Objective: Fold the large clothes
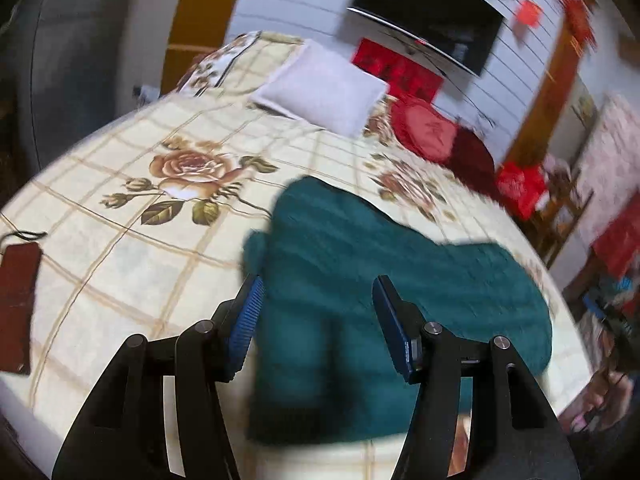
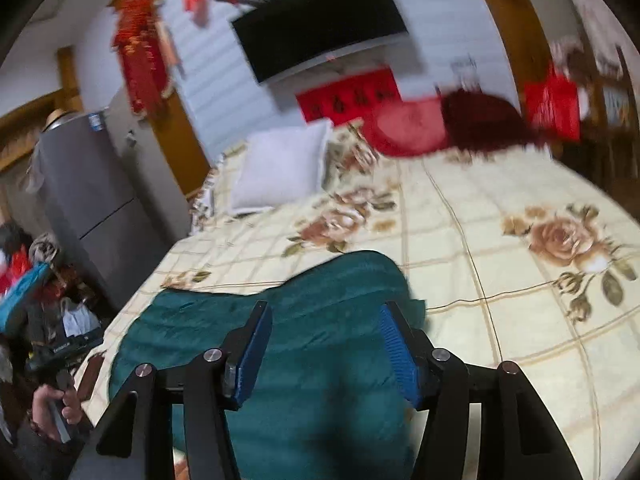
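The dark teal, thick, fuzzy knitted garment (image 1: 360, 280) lies on the cream bedspread with a brown grid and printed roses (image 1: 132, 272), near the front edge of the bed and closer to one front corner. It looks already doubled over into a broad shape, with a rounded end that points toward the white pillow (image 1: 320, 88). I judge it soft, limp and rather heavy for clothing, not slippery, so it will sag and stretch if lifted at one point only; better to pinch it at two corners or along a folded edge, where the layers are thick. The left gripper (image 1: 318, 320) hovers over the garment with its jaws spread apart and nothing between them. The right gripper (image 2: 324, 344) is also released and empty above the same cloth. Both views are blurred, so sleeves, collar and hem cannot be told apart. The near part of the garment is hidden behind the gripper bodies.
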Motion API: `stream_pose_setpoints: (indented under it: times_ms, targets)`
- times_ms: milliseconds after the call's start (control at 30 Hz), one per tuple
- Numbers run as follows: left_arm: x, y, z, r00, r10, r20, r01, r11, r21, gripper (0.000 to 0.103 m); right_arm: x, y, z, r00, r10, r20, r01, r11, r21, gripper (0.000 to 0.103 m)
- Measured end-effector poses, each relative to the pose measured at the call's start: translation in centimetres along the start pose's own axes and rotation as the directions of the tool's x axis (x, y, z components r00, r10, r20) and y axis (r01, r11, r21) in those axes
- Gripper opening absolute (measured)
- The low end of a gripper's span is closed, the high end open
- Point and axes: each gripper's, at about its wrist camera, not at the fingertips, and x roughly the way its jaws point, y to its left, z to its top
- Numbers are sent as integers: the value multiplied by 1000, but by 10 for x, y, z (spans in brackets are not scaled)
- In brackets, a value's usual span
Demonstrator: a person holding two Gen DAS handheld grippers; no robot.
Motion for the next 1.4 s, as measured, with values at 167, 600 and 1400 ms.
stream_pose_setpoints:
  times_ms: [167, 600, 1400]
  targets:
    - [-38, -59, -40, 1000, -10, -28, 12, 997, 81, 58, -43, 51, -40, 994, -94, -63, 86, 989, -117, 73]
    - [-98, -146, -103, 995, 54, -79, -30, 963, 269, 83, -142, 106, -104, 978, -186, -93, 161, 960, -229, 79]
    - [-126, -164, -125, 982, 163, -92, -134, 956, 260, 83, -188, 126, -107, 979, -201, -33, 185, 945, -268, 80]
